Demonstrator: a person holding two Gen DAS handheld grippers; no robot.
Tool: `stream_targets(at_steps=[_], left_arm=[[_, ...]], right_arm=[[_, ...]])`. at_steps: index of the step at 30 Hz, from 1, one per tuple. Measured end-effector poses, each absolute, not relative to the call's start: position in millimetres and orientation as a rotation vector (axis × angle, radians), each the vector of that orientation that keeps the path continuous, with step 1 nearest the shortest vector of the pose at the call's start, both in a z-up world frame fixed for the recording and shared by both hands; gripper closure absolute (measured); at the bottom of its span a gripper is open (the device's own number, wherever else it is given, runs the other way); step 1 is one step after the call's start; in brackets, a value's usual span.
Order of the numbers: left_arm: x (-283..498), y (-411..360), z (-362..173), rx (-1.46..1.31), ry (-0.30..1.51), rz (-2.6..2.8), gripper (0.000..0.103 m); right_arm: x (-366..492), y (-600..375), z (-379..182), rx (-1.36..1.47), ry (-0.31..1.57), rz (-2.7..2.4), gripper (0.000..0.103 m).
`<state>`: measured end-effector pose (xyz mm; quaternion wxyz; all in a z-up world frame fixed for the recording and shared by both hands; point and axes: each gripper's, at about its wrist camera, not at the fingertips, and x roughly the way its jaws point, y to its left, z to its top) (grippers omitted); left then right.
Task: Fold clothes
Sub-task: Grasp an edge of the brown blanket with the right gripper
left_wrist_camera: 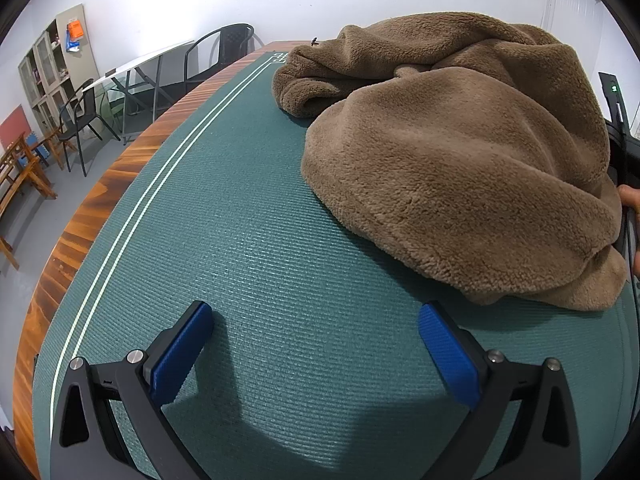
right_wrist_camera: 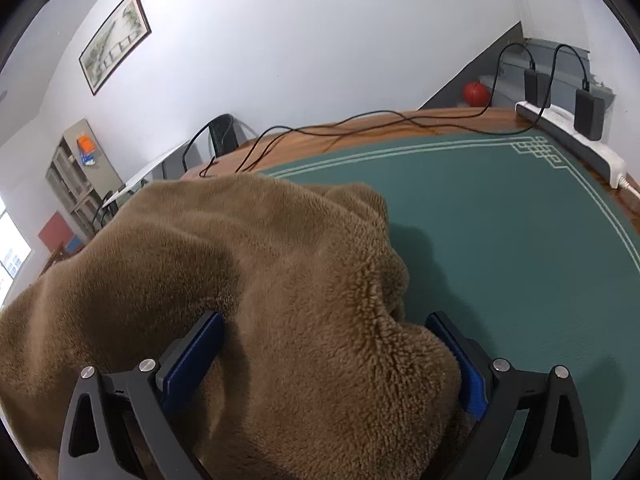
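Observation:
A brown fleece garment (left_wrist_camera: 460, 168) lies crumpled in a heap on the green mat (left_wrist_camera: 240, 240), to the right of the mat's middle. My left gripper (left_wrist_camera: 316, 312) hovers open over bare mat just in front of the heap's near edge, with nothing between its blue pads. In the right wrist view the garment (right_wrist_camera: 240, 260) fills the lower left. My right gripper (right_wrist_camera: 325, 320) stands wide around a thick bunched fold of it; the fleece fills the gap and brushes both pads without being squeezed. A hand (left_wrist_camera: 630, 196) shows at the right edge behind the heap.
The mat (right_wrist_camera: 500, 220) covers a wooden table (left_wrist_camera: 100, 200). A white power strip (right_wrist_camera: 572, 140) with black adapters sits at the far right edge, and black cables (right_wrist_camera: 340, 128) trail across the wood behind the garment. Black chairs (left_wrist_camera: 80, 120) and a cabinet stand off to the left.

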<state>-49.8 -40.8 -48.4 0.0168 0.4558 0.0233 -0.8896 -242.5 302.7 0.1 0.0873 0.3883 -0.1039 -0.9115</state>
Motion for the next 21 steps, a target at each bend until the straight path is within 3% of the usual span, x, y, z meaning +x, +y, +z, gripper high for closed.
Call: stream_targets(at_steps=[1, 2, 5, 8, 15, 21], left_arm=[[-50, -41, -48, 1.417, 0.072, -2.765, 0.0], [-50, -41, -48, 1.417, 0.072, -2.765, 0.0], [-50, -41, -48, 1.418, 0.073, -2.767, 0.0], [-50, -41, -48, 1.418, 0.074, -2.768, 0.0], [-49, -41, -48, 1.418, 0.074, -2.769, 0.0], [-49, -41, -48, 1.417, 0.074, -2.77, 0.0]], right_arm=[[-243, 302, -1, 1.165, -0.305, -2.711, 0.025], [-243, 302, -1, 1.172, -0.302, -2.707, 0.048], [-239, 297, 1, 1.15, -0.265, -2.706, 0.072], [-224, 286, 9, 1.076, -0.144, -2.735, 0.082], [-157, 251, 60, 0.806, -0.014, -2.656, 0.086], [-92, 224, 83, 0.754, 0.041, -2.517, 0.09]])
